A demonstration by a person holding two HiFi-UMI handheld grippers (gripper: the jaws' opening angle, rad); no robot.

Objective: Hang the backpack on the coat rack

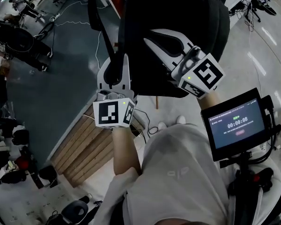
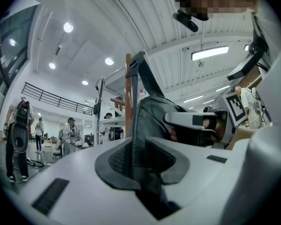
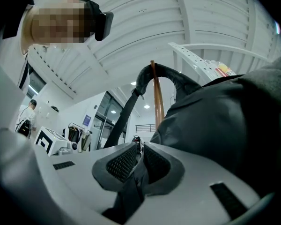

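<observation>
I hold a black backpack (image 1: 178, 27) up in the air between both grippers. My left gripper (image 1: 114, 74) is shut on one of its black straps (image 2: 141, 78), which runs up past a wooden coat rack pole (image 2: 128, 97). My right gripper (image 1: 163, 42) is shut on another strap at the bag's side. In the right gripper view the bag's body (image 3: 225, 125) fills the right, and its top loop (image 3: 166, 73) arches at the tip of the pole (image 3: 157, 102). From the left gripper (image 2: 133, 156) I see the right gripper to the right; the right gripper (image 3: 136, 162) pinches dark webbing.
A wooden slatted platform (image 1: 84, 146) lies on the floor below the bag. A screen on a stand (image 1: 236, 123) is at my right. People (image 2: 68, 135) and metal shelving (image 2: 103, 111) stand in the hall behind. Dark gear lies along the floor at the left (image 1: 18, 163).
</observation>
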